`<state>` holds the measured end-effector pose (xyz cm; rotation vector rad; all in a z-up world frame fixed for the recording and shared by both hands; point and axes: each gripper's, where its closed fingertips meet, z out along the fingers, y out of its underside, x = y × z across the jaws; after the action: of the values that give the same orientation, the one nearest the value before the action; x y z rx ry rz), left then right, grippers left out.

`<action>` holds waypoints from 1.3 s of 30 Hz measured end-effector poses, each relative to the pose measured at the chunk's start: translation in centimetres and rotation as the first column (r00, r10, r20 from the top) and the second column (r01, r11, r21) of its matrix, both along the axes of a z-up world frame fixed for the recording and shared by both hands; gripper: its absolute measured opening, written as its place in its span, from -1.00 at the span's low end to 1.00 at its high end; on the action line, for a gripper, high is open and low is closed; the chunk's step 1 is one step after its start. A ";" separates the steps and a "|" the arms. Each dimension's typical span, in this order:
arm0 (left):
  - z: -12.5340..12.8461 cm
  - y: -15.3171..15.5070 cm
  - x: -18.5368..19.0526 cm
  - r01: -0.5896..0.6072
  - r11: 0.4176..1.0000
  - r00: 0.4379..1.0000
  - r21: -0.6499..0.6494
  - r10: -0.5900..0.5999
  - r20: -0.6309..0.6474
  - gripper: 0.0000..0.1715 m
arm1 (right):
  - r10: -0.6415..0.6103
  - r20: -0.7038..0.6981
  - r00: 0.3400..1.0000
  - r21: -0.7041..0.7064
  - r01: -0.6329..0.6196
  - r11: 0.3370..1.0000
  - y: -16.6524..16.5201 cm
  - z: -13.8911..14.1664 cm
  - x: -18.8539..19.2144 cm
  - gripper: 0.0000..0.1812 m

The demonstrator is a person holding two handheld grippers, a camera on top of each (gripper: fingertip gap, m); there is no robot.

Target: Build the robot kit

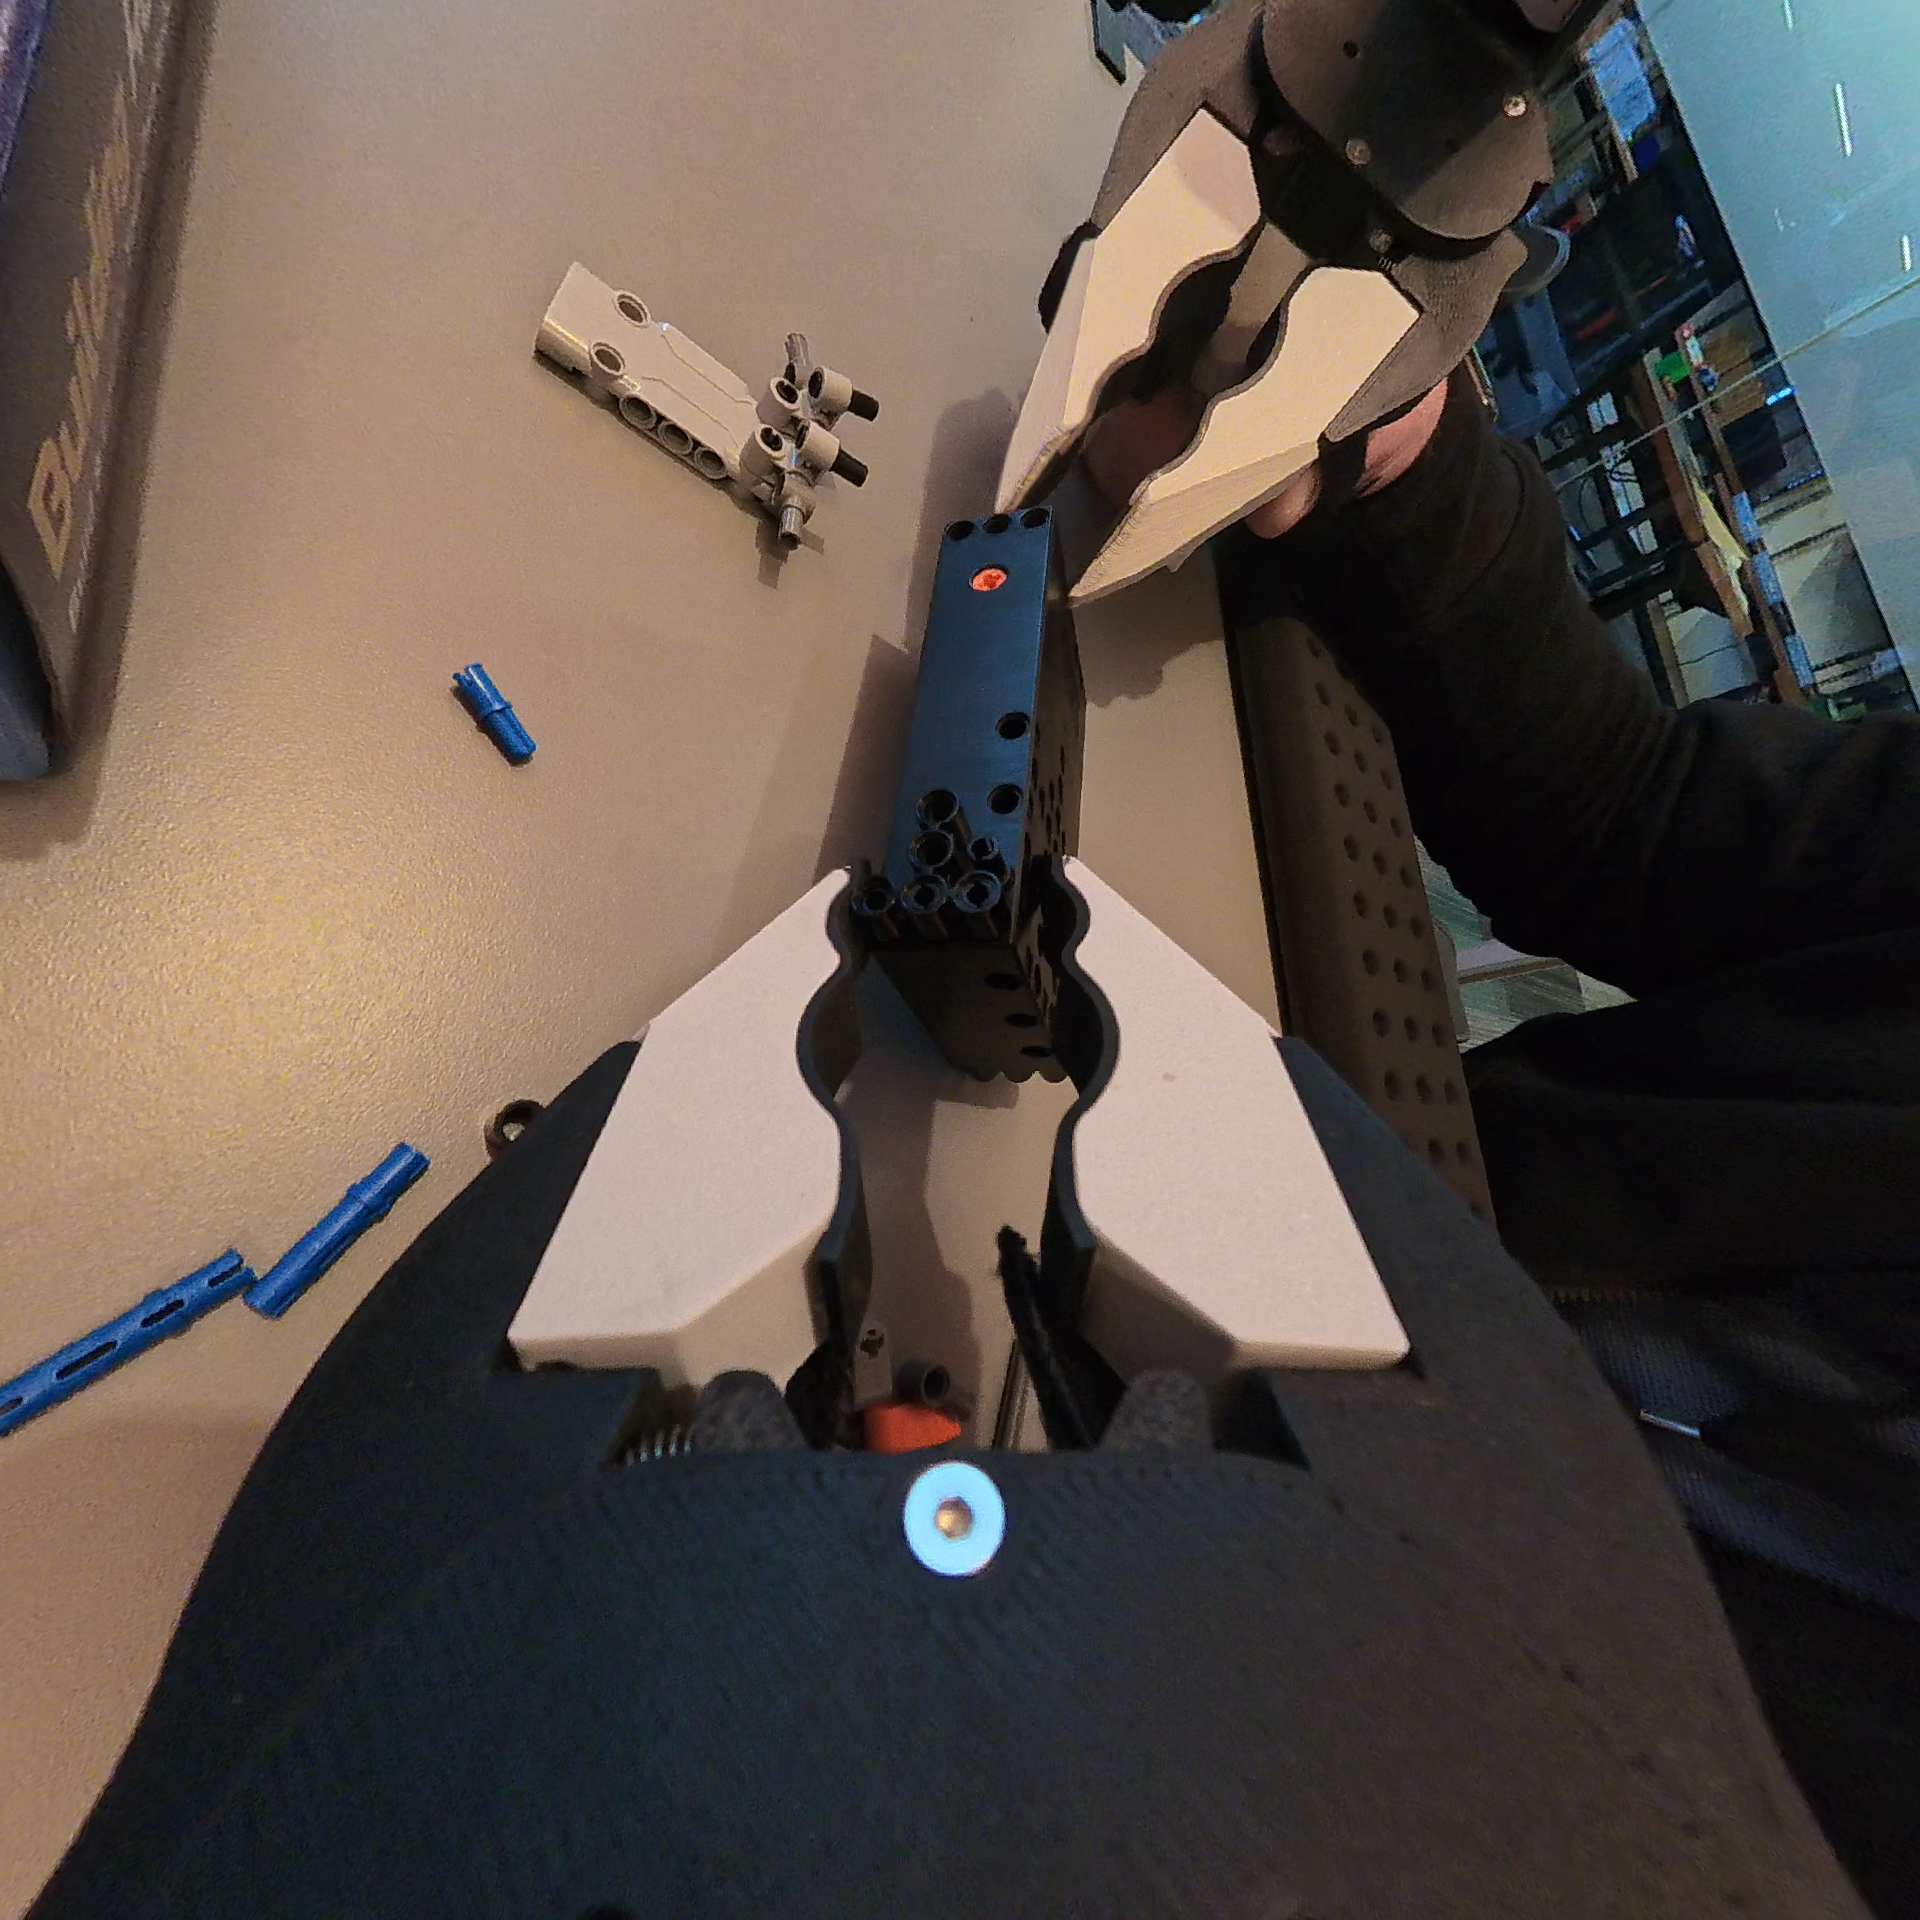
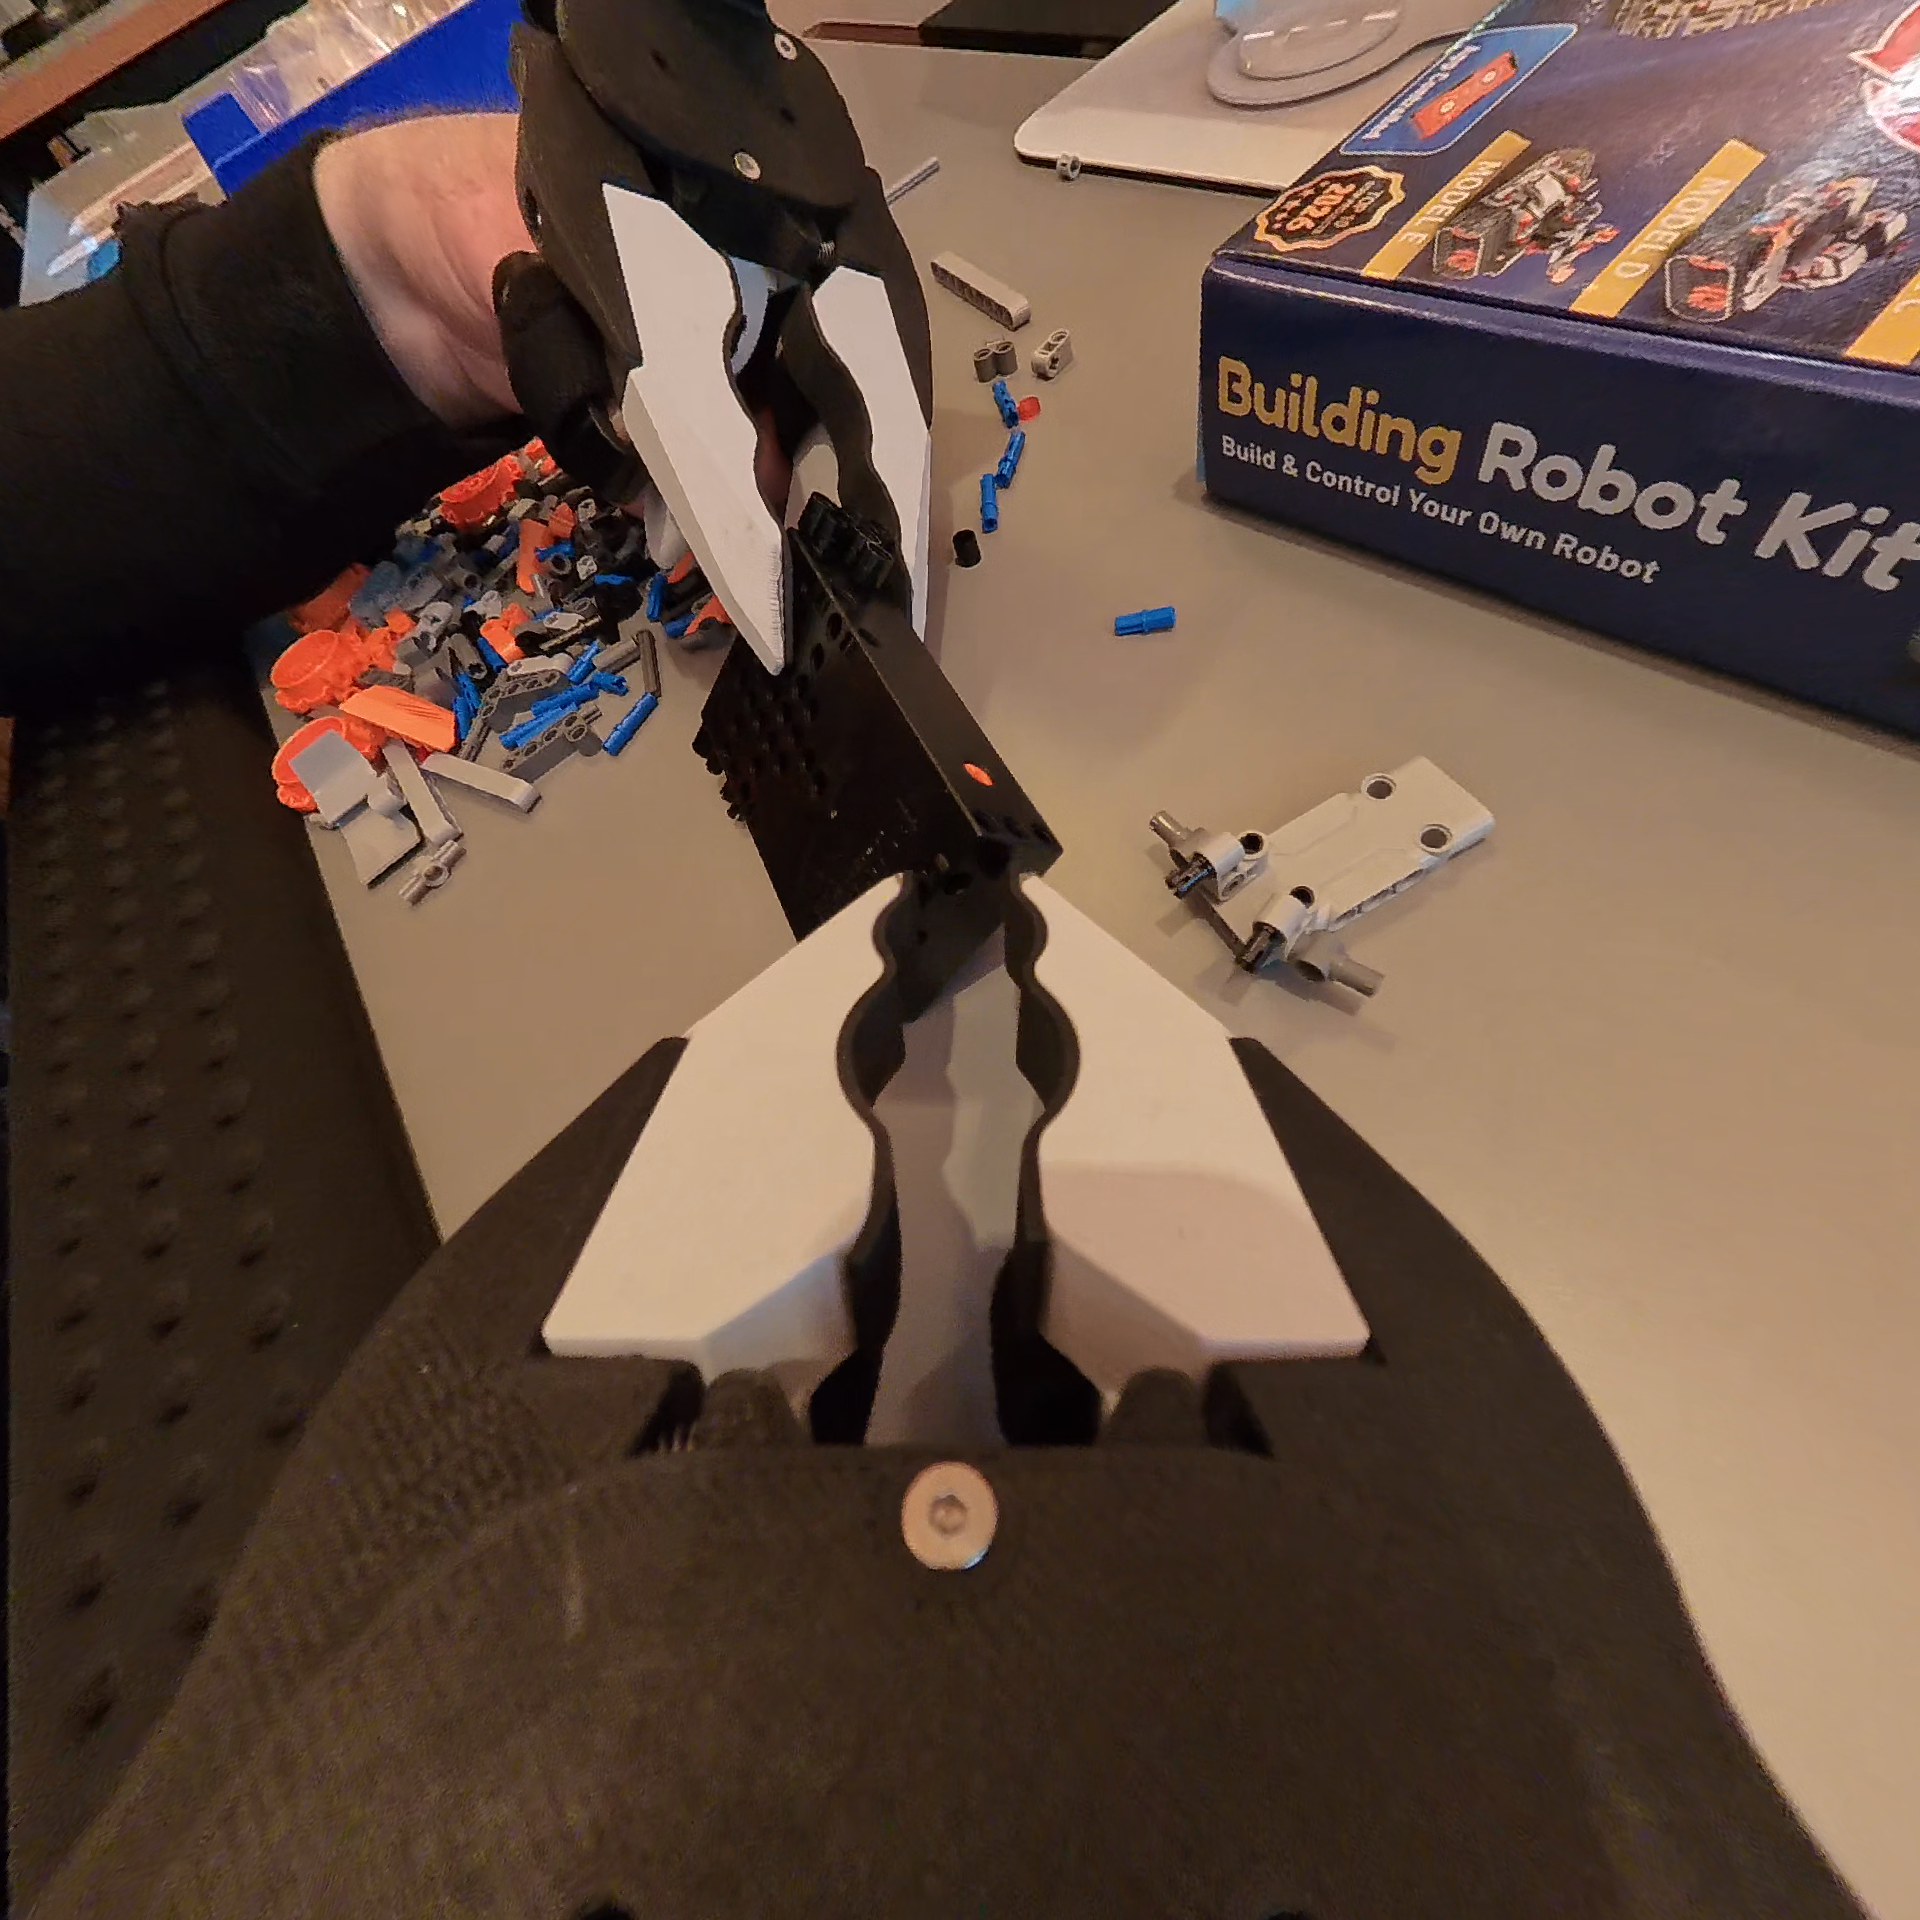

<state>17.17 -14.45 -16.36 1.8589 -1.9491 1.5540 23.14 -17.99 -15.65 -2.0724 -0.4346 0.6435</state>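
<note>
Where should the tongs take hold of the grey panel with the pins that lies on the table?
Grip the grey panel across its two long straight edges, at the flat plain half, coming from above. It lies flat on the table; the other end is knobbly with connectors and pins sticking out.

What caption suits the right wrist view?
Right gripper and left gripper hold opposite ends of a black perforated block above a grey table.

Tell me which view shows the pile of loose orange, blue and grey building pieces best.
The right wrist view: the pile of orange, blue and grey plastic pieces lies spread on the grey table behind the left gripper. The left wrist view shows none of the pile, only a few stray blue pins.
</note>
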 end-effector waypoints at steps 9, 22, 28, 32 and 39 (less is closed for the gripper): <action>0.0 -0.1 0.0 0.007 1.000 1.000 -0.007 -0.007 -0.002 -0.64 | 0.003 0.006 1.000 0.005 -0.003 1.000 -0.1 0.0 -0.1 -0.86; -0.8 0.5 0.2 -0.020 0.998 0.999 0.057 0.021 -0.029 -0.54 | 0.013 0.216 0.976 0.069 -0.029 0.997 0.5 -0.9 -1.2 -0.51; -1.8 0.9 0.3 -0.023 0.978 0.998 0.206 0.034 -0.047 -0.62 | 0.028 0.213 0.977 0.026 -0.034 0.999 0.1 -1.3 -1.6 -0.64; -1.9 0.0 0.3 0.008 0.975 0.999 0.222 0.002 -0.046 -0.55 | 0.044 0.216 0.975 0.019 -0.049 0.999 -0.2 -1.2 -1.8 -0.75; -1.8 0.6 0.2 0.010 0.951 0.999 0.308 0.005 -0.047 -0.55 | -0.163 0.198 0.967 0.085 0.149 0.985 1.9 0.8 3.9 -0.61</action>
<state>17.40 -13.88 -18.14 1.9760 -2.2807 1.2480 27.01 -16.13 -14.85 -2.0901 -0.3990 0.3189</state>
